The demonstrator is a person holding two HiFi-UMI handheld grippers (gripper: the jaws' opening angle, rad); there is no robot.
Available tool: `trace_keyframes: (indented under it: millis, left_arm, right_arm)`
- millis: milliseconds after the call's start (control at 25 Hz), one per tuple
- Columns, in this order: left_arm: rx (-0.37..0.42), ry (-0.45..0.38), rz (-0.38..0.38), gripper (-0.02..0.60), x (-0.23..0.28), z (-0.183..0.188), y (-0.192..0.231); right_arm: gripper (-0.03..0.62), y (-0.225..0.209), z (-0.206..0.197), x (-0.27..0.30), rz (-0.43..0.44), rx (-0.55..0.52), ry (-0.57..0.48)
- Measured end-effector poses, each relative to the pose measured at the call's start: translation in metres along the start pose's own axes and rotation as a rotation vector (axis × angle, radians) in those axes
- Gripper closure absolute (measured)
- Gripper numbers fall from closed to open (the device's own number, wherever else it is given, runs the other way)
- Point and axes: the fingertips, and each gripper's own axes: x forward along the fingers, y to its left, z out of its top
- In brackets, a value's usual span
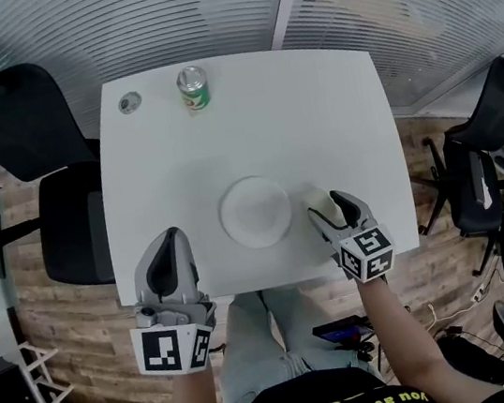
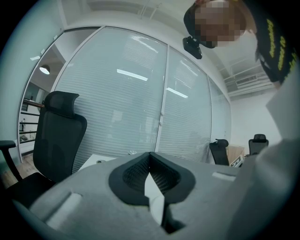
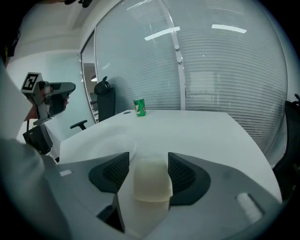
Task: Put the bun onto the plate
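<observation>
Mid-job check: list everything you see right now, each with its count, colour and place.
table: one, white, centre of the head view.
plate: one, white, mid-table, nothing on it.
bun: one, pale cream, on the table just right of the plate, between the right gripper's jaws.
can: one, green, far edge of the table.
small round thing: one, grey, left of the can; too small to identify.
office chairs: several, black, on either side of the table.
left gripper: one, grey, jaws together, empty, at the table's near left edge.
right gripper: one, grey, jaws apart around the bun, pads not pressing it.
</observation>
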Motion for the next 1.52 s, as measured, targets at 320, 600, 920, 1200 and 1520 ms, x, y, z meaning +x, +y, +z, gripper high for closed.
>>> trace_keyframes:
  millis: [320, 600, 920, 1200, 1520]
  left_arm:
    - [0.002, 0.003, 0.008, 0.581, -0.004, -0.001, 0.004]
    - [0.001, 0.006, 0.008, 0.581, -0.005, -0.001, 0.005]
    - [-0.002, 0.006, 0.016, 0.581, -0.005, -0.004, 0.007]
    - [-0.008, 0.011, 0.018, 0.581, -0.002, -0.006, 0.009]
    - [-0.008, 0.005, 0.023, 0.581, -0.002, -0.005, 0.01]
  right_arm:
    - [0.296, -0.005, -0.014, 0.011, -0.018, -0.002, 0.048]
    - [0.275, -0.005, -0.023, 0.019, -0.046, -0.053, 0.096]
    - [0.263, -0.006, -0.035, 0.024, -0.057, -0.086, 0.146]
    - [0.264, -0.006, -0.035, 0.026, -0.06, -0.094, 0.159]
    - [0.266, -0.007, -0.034, 0.024, -0.06, -0.078, 0.152]
